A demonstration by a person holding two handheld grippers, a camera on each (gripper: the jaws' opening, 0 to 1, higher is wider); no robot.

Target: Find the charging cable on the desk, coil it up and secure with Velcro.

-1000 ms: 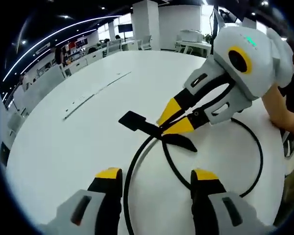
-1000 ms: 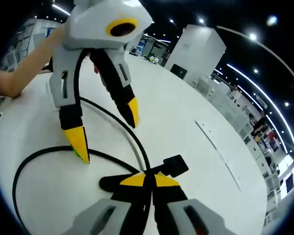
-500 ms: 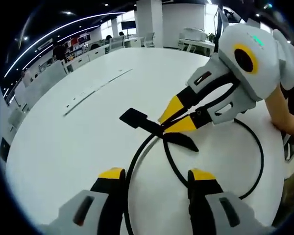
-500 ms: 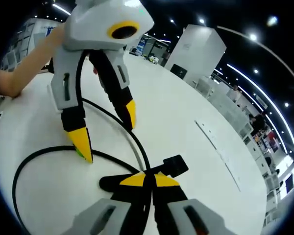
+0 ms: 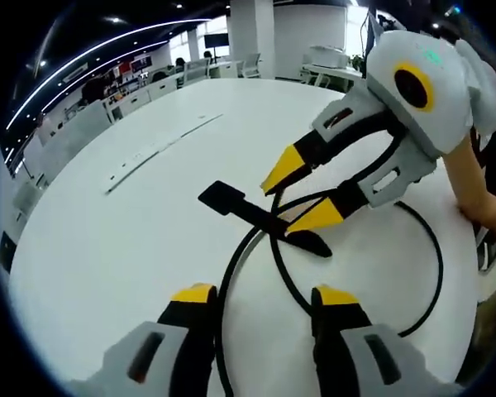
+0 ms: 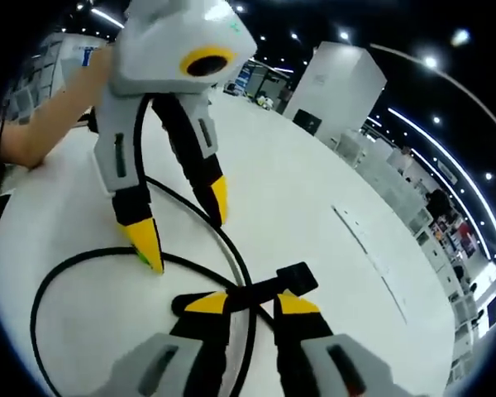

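Lying between parted jaws: cable (image 5: 248,248)

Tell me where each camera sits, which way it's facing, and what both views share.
Left gripper view: rides the left hand-held gripper, looking across the white desk at the right hand-held gripper, open over the Velcro strap; a forearm shows.
Right gripper view: rides the right hand-held gripper, facing back at the open left hand-held gripper straddling the charging cable; a forearm shows.
Shared: desk, cable loop, strap, both grippers.
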